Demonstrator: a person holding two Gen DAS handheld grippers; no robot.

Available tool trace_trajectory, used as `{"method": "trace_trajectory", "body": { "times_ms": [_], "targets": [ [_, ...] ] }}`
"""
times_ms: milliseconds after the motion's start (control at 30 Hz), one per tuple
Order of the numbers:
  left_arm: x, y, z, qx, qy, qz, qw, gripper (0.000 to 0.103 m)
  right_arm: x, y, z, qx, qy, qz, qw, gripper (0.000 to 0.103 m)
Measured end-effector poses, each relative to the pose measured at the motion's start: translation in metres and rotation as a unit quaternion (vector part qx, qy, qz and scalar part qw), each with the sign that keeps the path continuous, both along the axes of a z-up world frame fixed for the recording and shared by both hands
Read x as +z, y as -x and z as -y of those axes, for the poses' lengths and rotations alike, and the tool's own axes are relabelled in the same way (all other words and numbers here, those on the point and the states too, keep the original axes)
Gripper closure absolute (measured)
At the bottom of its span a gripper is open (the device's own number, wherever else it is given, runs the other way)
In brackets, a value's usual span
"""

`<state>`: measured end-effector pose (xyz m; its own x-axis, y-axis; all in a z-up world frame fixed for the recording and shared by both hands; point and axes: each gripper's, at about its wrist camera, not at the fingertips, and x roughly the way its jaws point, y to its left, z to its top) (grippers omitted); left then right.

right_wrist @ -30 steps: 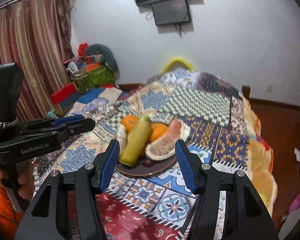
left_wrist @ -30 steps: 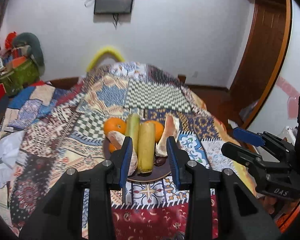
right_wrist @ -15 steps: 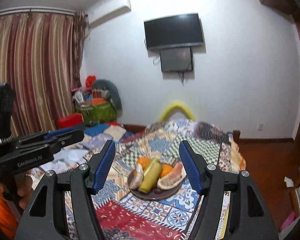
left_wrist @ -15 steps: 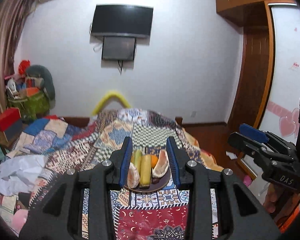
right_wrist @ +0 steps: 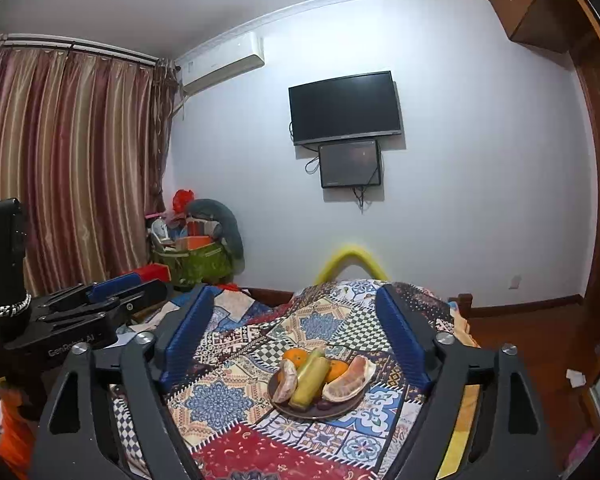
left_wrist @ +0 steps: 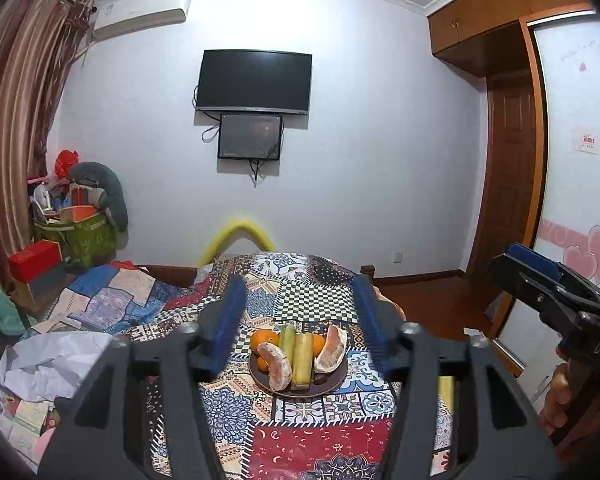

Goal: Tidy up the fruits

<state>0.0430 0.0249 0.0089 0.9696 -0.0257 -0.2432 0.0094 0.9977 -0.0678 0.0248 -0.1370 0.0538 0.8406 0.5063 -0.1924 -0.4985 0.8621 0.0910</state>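
Left gripper [left_wrist: 298,326] jaws spread wide, holding nothing. Right gripper [right_wrist: 296,340] same: wide apart, empty. Dark plate [left_wrist: 338,378] sits on patchwork quilt [left_wrist: 316,440], framed between both finger pairs, well apart from them. On it: oranges [left_wrist: 263,339], two sugarcane pieces [left_wrist: 302,360], pomelo segments [left_wrist: 331,349] at 3 and 9 o'clock.

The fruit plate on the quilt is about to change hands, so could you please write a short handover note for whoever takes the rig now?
Left tongs: open, empty, held back from the bed.
Right tongs: open, empty, also held back.
Fruit: all on the dark plate on the patchwork quilt: two oranges, two green stalk pieces, two peeled pomelo segments, and a small dark fruit.
Done: nothing lies loose on the quilt.
Left: seemingly nothing; check the arrangement.
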Motion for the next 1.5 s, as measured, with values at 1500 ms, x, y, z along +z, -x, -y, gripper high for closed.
{"method": "trace_trajectory", "body": {
  "times_ms": [1500],
  "targets": [
    [0.001,0.007,0.002,0.021,0.002,0.011,0.9997,0.002,0.001,0.020,0.010,-0.053,0.004,0.000,0.999,0.000]
  ]
}}
